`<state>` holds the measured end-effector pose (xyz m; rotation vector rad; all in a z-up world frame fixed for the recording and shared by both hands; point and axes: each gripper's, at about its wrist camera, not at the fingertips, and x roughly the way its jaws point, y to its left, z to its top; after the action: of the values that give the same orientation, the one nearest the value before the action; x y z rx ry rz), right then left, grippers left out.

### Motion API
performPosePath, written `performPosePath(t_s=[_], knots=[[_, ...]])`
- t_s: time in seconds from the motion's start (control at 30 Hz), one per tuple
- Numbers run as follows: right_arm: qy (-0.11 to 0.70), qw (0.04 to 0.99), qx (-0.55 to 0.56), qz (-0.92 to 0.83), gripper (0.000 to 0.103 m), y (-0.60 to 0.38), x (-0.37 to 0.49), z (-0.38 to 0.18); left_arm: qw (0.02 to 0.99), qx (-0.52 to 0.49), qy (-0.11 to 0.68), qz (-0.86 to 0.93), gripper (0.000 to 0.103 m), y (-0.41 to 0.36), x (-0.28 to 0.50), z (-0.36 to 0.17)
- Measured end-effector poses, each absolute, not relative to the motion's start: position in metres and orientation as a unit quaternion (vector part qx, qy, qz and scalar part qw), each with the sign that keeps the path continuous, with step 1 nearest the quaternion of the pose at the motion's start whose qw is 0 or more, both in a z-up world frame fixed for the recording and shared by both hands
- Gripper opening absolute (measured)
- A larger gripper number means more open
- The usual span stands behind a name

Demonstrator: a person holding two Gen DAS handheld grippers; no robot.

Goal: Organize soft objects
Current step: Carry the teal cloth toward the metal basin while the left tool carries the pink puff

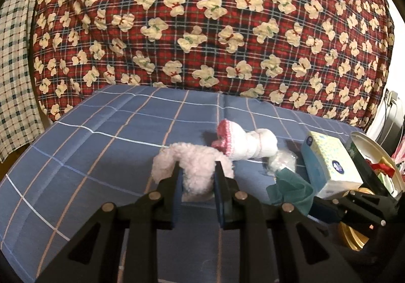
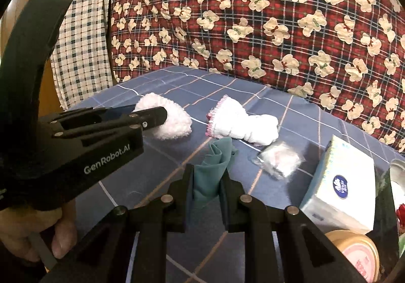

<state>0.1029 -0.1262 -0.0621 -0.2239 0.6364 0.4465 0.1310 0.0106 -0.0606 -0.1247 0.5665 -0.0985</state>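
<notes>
My left gripper (image 1: 196,176) is shut on a fluffy pale-pink plush piece (image 1: 192,161), held just over the blue plaid sheet (image 1: 101,136). It also shows in the right wrist view (image 2: 162,116), with the plush (image 2: 174,121) at its tips. My right gripper (image 2: 206,179) is shut on a teal cloth (image 2: 215,164); the teal cloth also shows in the left wrist view (image 1: 291,189). A white knit sock with pink trim (image 1: 243,142) (image 2: 240,122) lies on the sheet beyond both grippers. A small clear bag of white stuff (image 2: 278,159) (image 1: 282,161) lies to its right.
A tissue box (image 1: 329,164) (image 2: 341,187) sits at the right. Beside it stand a dark tin with a round open lid (image 1: 374,156) and a gold-rimmed round tin (image 2: 354,252). A red plaid bear-print quilt (image 1: 202,17) rises behind the sheet. A checked cloth (image 1: 15,68) hangs at left.
</notes>
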Motion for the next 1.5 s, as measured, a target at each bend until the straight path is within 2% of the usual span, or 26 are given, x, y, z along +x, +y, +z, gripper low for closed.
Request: performPosePath(t_s=[1.5], knots=[[0.284,0.944,-0.062,0.153,0.02,-0.187,0.086,-0.054,0.96,-0.024,0.266,-0.086,0.02,-0.067,0.122,-0.055]])
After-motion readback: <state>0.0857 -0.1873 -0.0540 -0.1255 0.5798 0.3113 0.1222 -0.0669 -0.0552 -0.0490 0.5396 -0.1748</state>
